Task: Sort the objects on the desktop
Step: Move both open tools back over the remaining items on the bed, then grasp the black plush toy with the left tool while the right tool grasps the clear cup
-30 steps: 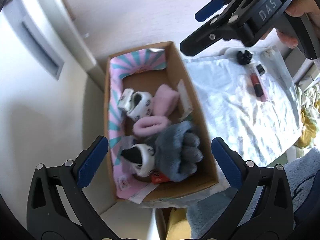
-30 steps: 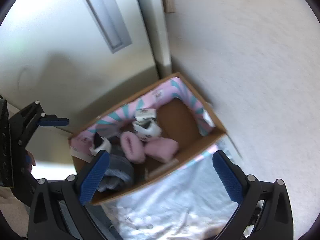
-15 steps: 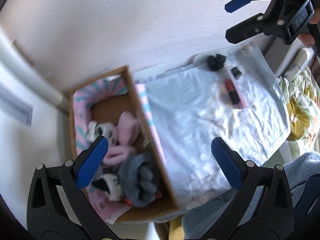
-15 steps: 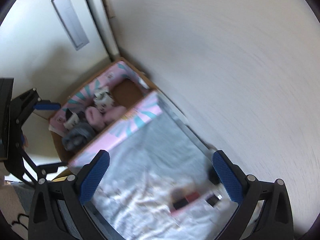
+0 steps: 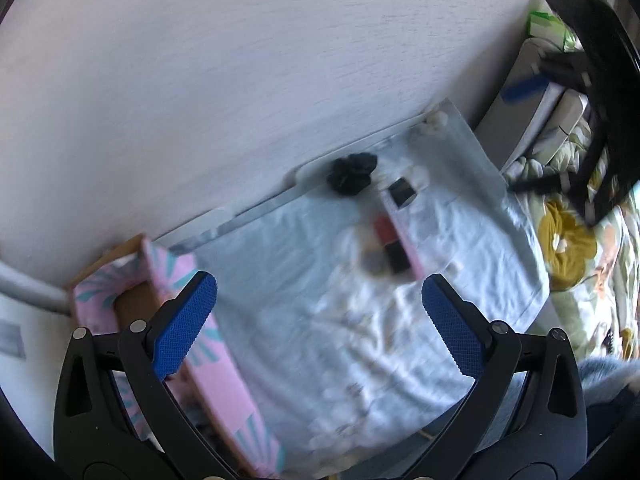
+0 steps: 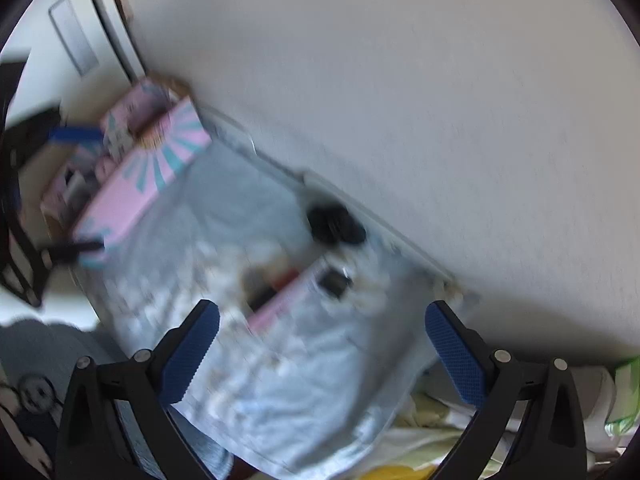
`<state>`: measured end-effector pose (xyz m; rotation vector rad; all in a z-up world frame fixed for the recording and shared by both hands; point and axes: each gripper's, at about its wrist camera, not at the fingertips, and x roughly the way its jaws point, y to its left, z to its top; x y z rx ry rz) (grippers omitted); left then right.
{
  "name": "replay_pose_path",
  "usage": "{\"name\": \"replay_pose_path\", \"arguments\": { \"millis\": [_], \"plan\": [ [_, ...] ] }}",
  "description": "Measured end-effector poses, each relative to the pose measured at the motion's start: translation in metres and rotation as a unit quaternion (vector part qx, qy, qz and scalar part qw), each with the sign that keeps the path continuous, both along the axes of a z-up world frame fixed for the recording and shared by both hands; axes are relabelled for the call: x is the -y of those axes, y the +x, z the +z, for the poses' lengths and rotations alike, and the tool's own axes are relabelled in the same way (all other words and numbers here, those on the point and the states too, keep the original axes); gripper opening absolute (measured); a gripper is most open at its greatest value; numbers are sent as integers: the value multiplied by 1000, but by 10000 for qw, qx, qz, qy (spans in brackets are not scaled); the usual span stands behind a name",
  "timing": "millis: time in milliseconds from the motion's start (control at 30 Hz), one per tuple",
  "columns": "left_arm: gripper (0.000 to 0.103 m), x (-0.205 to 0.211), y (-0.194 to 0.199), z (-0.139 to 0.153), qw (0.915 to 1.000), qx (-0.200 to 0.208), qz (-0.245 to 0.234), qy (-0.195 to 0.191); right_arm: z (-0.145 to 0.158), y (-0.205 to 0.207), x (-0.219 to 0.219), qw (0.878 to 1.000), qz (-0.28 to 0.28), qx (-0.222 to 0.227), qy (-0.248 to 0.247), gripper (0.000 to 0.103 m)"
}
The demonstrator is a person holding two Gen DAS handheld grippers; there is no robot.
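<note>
Tongs left [image 5: 319,322] and right [image 6: 322,346] gaping, black scrunchie [image 5: 351,173] on cloth [image 5: 328,320]

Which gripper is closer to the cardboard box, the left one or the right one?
Left. The left gripper is open right beside the cardboard box, one finger over its pink wall. The right gripper is open over the cloth, apart from the box.

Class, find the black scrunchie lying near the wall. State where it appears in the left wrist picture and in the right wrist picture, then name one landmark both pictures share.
Left wrist view: black scrunchie sits above centre, at the cloth's far edge by the wall.
Right wrist view: black scrunchie sits at centre, by the wall.
Shared landmark: pink and teal box, to its left in both.
</note>
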<state>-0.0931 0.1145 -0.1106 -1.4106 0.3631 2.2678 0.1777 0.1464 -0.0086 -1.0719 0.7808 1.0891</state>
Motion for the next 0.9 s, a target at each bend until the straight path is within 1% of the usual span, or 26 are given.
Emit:
{"name": "replay_pose_path", "arguments": {
  "millis": [100,200,233,333,433,467,500,567,633,700,767,867,900],
  "plan": [
    [102,-21,-17,-8,10000,36,-12,-74,-18,13,18,9998,-80,-162,-106,103],
    [102,-45,-37,-27,9995,-16,79,-310,-40,24,34,9992,-224,-322,-69,103],
    [102,-51,-45,-37,9992,-2,169,-372,-47,24,38,9991,-269,-320,-57,103],
    [101,-71,-68,-74,9983,284,369,-357,-78,26,46,9987,-388,-328,7,101],
    [97,-91,-91,-110,9965,429,537,-468,-110,26,47,9981,-400,-466,-31,96],
    [96,-95,-96,-117,9961,445,583,-482,-119,26,47,9980,-397,-482,-46,95],
    [96,-98,-102,-123,9957,451,642,-485,-130,27,46,9979,-414,-484,-68,92],
    [96,-103,-114,-133,9947,470,804,-437,-141,29,46,9977,-447,-512,-51,90],
    [96,-104,-126,-141,9932,525,982,-334,-150,30,45,9970,-522,-572,68,89],
    [96,-104,-135,-150,9908,614,1176,-251,-155,29,44,9968,-561,-539,167,87],
    [96,-105,-141,-157,9892,655,1284,-256,-161,25,42,9970,-541,-498,230,84],
    [96,-105,-146,-165,9875,651,1402,-315,-169,19,38,9982,-417,-377,230,79],
    [96,-103,-147,-167,9869,653,1443,-300,-172,19,37,9987,-368,-294,200,73]
  ]
}}
